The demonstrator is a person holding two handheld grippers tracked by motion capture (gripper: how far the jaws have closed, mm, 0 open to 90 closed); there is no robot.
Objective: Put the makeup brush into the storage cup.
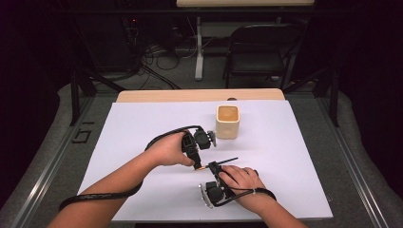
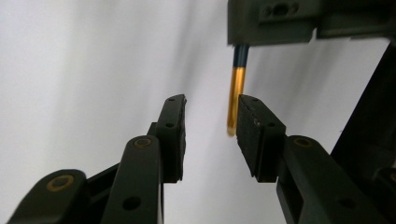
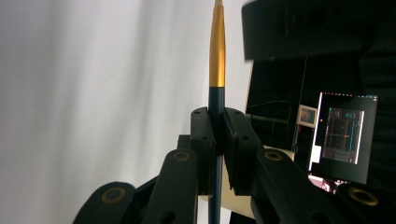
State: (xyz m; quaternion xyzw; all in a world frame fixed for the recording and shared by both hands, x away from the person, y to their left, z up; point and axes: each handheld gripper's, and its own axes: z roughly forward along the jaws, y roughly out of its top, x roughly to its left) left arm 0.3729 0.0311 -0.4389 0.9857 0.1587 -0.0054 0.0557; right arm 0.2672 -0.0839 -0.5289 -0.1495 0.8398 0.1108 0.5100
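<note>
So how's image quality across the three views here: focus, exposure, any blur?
High view: white table sheet evenly lit, surroundings near black. Left gripper view: left tongs sharp, pen's gold tip soft, backdrop streaky. Right gripper view: right tongs and pen crisp, background screen glows, backdrop blurred.

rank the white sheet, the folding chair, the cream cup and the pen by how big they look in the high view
1. white sheet
2. folding chair, though it stands farther off
3. cream cup
4. pen
</note>
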